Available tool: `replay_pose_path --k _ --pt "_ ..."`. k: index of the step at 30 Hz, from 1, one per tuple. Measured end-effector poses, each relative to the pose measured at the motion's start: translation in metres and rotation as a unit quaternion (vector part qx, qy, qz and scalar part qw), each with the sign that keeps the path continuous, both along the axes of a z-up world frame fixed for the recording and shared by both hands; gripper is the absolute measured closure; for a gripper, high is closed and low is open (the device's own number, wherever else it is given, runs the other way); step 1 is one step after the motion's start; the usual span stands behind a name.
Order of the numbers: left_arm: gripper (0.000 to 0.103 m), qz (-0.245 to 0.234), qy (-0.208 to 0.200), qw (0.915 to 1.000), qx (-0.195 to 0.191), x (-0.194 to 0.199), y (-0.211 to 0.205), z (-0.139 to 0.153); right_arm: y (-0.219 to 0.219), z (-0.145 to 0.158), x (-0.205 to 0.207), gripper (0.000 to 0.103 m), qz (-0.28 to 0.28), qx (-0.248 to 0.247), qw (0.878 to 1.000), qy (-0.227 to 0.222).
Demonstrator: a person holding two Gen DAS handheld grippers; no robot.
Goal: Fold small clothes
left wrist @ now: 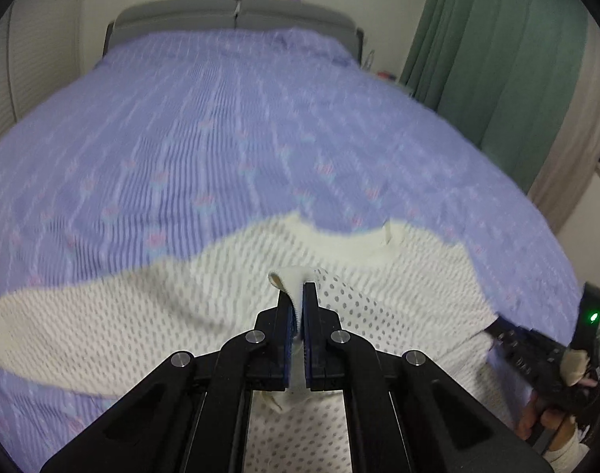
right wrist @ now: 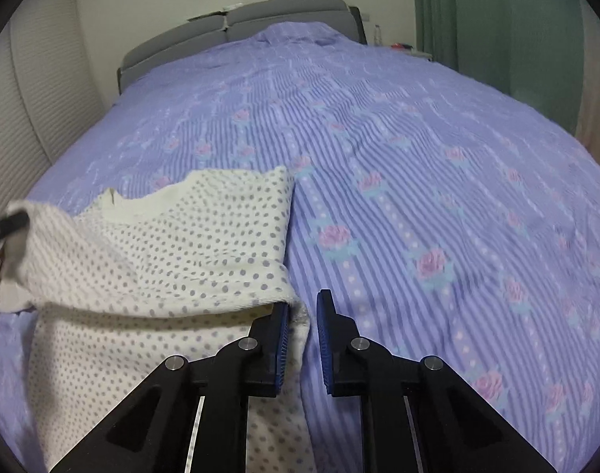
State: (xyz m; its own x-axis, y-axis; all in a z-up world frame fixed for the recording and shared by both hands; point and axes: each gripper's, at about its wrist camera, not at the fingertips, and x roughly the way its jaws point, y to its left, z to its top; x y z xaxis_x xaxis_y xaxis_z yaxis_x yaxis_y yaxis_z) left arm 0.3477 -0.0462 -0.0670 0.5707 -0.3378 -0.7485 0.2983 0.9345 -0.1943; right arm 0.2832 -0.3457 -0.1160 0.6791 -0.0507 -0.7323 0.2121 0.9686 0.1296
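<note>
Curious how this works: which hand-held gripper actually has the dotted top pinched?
The left hand-held gripper: its jaws are shut on a fold of the dotted top. The right hand-held gripper has its jaws apart beside the cloth's edge.

Straddled the near hem of the dotted white garment (right wrist: 162, 256), right gripper (right wrist: 304, 301) parted, one pad touching cloth, over a purple rose-striped bedspread (right wrist: 418, 157).
</note>
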Motion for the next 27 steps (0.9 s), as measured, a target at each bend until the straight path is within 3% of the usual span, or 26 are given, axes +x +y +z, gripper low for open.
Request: replay_pose_path --k 6,13,15,17,18,20,21,27 --pt "0.096 0.016 0.048 0.9987 0.001 0.002 0.014 -0.038 -0.004 -0.01 0.001 0.089 -0.034 0.029 0.999 0.018" --pt "0.096 0.016 0.048 0.9985 0.022 -0.001 0.01 -0.049 -0.002 -0.014 -0.006 0.088 -0.062 0.038 0.997 0.032" --pt "0.09 0.022 0.049 0.9981 0.029 -0.003 0.011 -0.049 -0.003 -0.013 -0.009 0.087 -0.064 0.042 0.996 0.034" --pt "0.07 0.038 0.043 0.9972 0.049 -0.006 0.012 -0.047 -0.004 -0.011 -0.014 0.087 -0.067 0.043 0.996 0.041" --pt "0.065 0.045 0.038 0.9966 0.057 -0.009 0.012 -0.044 -0.004 -0.01 -0.015 0.085 -0.069 0.04 0.996 0.045" --pt "0.051 0.062 0.021 0.9955 0.068 -0.02 0.022 -0.034 -0.003 -0.003 -0.023 0.07 -0.079 0.029 0.995 0.047" --pt "0.051 0.066 0.015 0.9952 0.069 -0.026 0.027 -0.03 -0.001 0.003 -0.031 0.064 -0.094 0.009 0.994 0.049" --pt "0.05 0.125 -0.008 0.99 0.065 -0.071 0.082 -0.01 0.023 0.034 -0.052 0.061 -0.057 -0.019 0.998 0.027"
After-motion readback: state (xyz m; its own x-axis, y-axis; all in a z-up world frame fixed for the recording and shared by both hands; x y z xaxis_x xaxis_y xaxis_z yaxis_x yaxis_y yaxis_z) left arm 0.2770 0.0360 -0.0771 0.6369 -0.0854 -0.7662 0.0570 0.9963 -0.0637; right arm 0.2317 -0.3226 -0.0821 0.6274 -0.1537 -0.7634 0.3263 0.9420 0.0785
